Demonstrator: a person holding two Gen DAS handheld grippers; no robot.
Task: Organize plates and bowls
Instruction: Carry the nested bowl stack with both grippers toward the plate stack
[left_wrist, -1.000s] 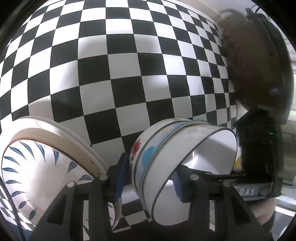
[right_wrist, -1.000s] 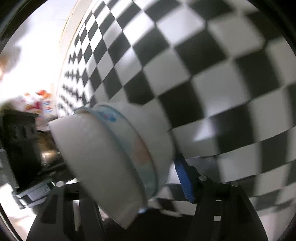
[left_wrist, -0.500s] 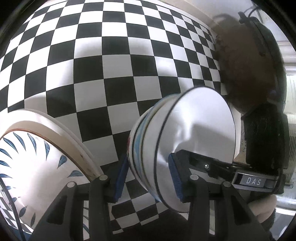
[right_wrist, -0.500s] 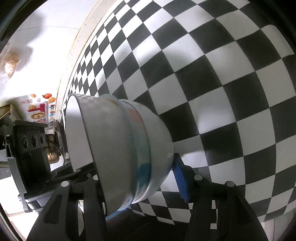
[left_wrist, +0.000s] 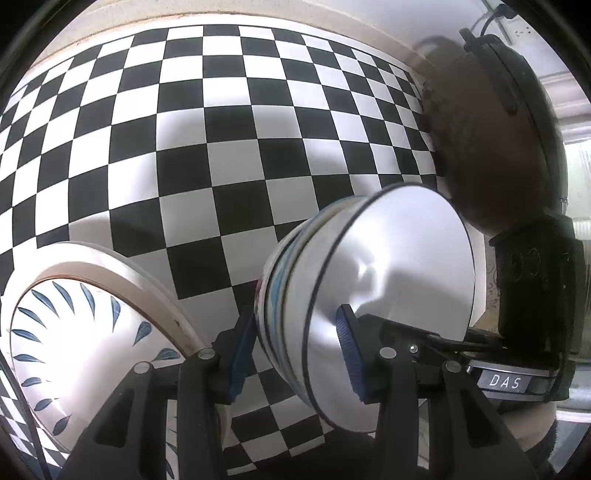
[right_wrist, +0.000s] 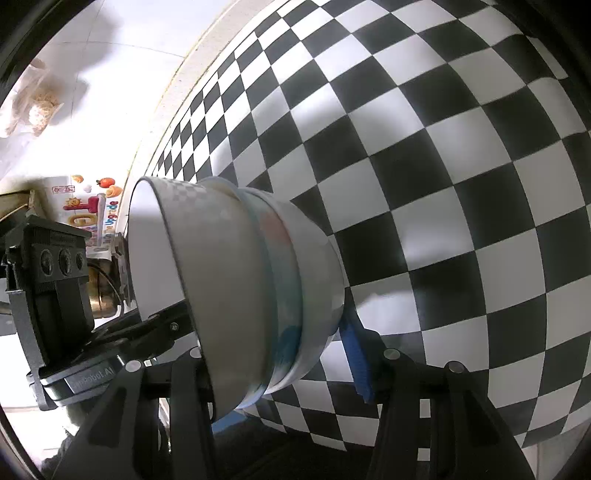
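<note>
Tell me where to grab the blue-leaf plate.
Pinch the plate by its raised rim, coming from the right edge nearest the bowls. It lies flat and looks too wide to span, so the rim is probably the only hold.

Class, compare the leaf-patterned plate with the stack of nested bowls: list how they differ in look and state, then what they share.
1. The plate is flat with blue leaf marks; the stack of bowls is deep, its inner bowl plain white.
2. The plate is not gripped; the bowls sit tipped sideways between both grippers' pads.
Both are white-based tableware over the checkered surface.
</note>
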